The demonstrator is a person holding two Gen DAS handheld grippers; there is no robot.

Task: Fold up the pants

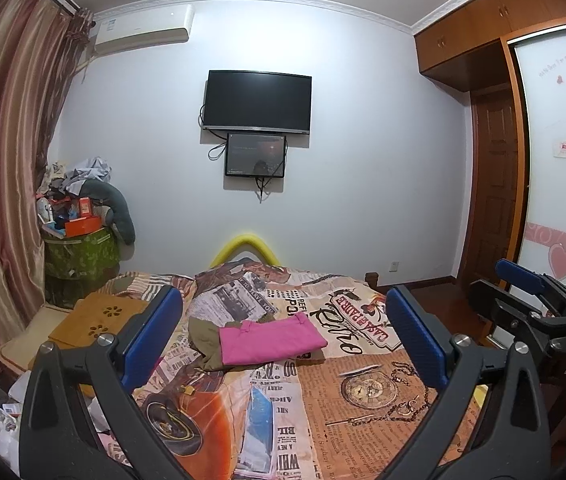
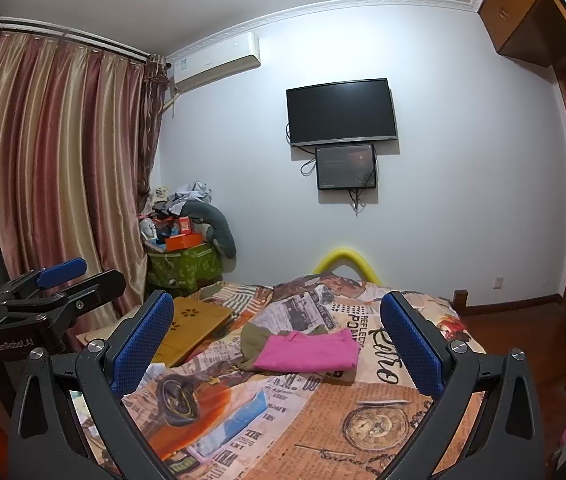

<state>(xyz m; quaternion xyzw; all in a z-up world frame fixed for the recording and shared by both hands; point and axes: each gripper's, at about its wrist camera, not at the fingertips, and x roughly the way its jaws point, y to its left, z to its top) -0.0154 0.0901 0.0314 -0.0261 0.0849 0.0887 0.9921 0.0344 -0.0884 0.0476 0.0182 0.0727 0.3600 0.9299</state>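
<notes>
Folded pink pants (image 1: pixel 269 338) (image 2: pixel 309 350) lie on the bed, resting on an olive-green garment (image 1: pixel 203 338) (image 2: pixel 253 340) that sticks out to the left. My left gripper (image 1: pixel 285 336) is open and held above the near part of the bed, well short of the pants, nothing between its blue pads. My right gripper (image 2: pixel 279 346) is likewise open and empty, hovering at a similar distance. In the left wrist view the right gripper (image 1: pixel 523 292) appears at the right edge. In the right wrist view the left gripper (image 2: pixel 63 280) appears at the left edge.
The bed (image 1: pixel 363 420) has a newspaper-print cover. A tan lap tray (image 1: pixel 103 316) (image 2: pixel 195 320) lies on its left side. A green bin (image 1: pixel 79 256) piled with clutter stands by the curtain (image 2: pixel 63 160). A wardrobe (image 1: pixel 555 160) and wood floor are right.
</notes>
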